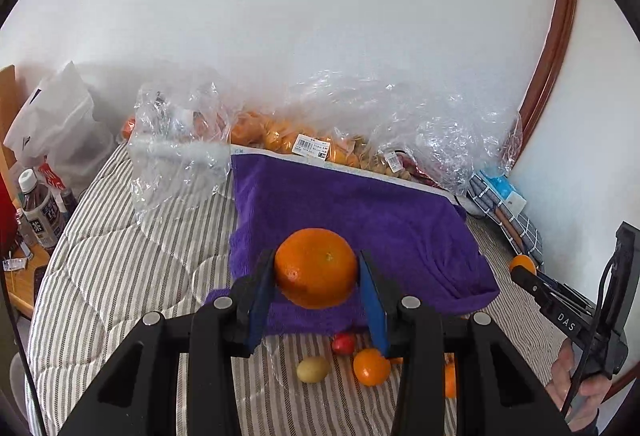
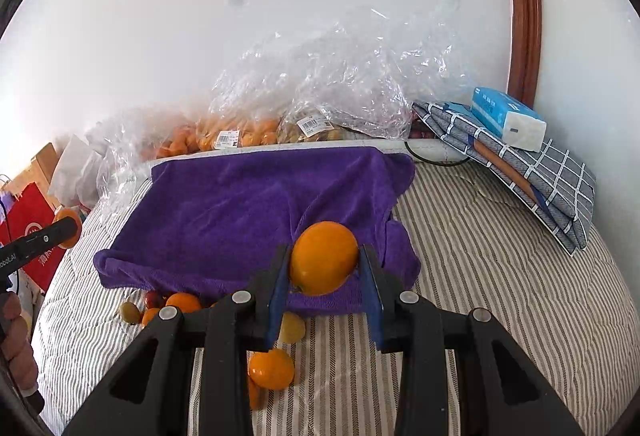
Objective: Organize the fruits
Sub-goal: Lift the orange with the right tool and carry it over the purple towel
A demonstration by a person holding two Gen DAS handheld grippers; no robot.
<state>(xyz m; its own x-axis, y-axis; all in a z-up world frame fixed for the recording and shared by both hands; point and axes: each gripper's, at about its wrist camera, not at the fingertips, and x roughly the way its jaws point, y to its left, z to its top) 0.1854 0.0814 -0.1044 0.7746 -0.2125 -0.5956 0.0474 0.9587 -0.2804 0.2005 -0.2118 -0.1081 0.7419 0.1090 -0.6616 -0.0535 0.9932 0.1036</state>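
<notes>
A large orange (image 1: 316,268) sits clamped between the blue pads of the left gripper (image 1: 317,282), held in the air above the near edge of the purple towel (image 1: 360,220). The right gripper (image 2: 324,276) is likewise closed on a second, yellower orange (image 2: 323,258), also raised over the towel's front hem. The towel is spread on a striped bed (image 2: 480,276). Loose fruit lies on the bed at 6 o'clock of the left gripper's orange: a red fruit (image 1: 343,343) touching the towel's hem, a small orange (image 1: 371,366) just beside it, and a yellow-green fruit (image 1: 313,369) at its 9 o'clock. In the right wrist view, another orange (image 2: 272,368) lies on the bed below the gripper, with a pale yellow fruit (image 2: 292,328) at its 12 o'clock, partly hidden by the finger. At 12 o'clock beyond the towel, against the white wall (image 1: 320,15), crumpled clear plastic bags (image 2: 320,83) hold packs of small orange fruit (image 1: 276,135) with price labels. At 2 o'clock of the towel, a blue tissue pack (image 2: 508,117) rests on a folded checked cloth (image 2: 540,179). At 9 o'clock a water bottle (image 1: 38,209) stands beside the bed.
</notes>
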